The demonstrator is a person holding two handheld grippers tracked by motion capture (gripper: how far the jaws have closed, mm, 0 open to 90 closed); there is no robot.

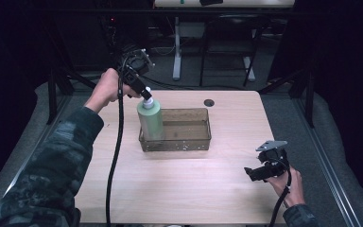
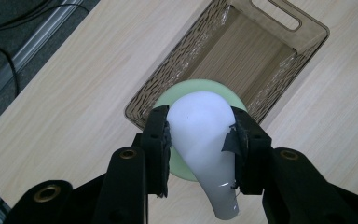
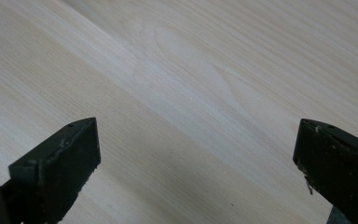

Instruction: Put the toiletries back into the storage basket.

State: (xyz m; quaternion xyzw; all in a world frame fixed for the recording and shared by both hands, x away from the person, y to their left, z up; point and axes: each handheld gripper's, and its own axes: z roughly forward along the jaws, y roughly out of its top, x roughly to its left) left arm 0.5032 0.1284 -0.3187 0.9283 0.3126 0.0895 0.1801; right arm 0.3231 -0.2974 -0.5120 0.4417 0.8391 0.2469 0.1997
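Pale green bottle (image 1: 150, 118) with a white pump top (image 2: 200, 140), upright, its base inside the left end of a smoky translucent bin (image 1: 189, 141) set toward the far edge of the counter (image 1: 179, 189), left of centre. Clamped at the pump top by the left gripper (image 1: 145, 93), both pads pressed against the white plastic.

From the left gripper view: straight down onto the pump's spout and the bottle's green shoulder around it, plus a handle slot cut in the bin's end wall. From the high view: the bottle's full height and plain, label-free side.

Left forearm stretched forward from the near left corner, hand raised, gripper angled down onto the top. Right gripper (image 1: 259, 172) low near the near right corner, pointing left, jaws spread wide over bare wood.
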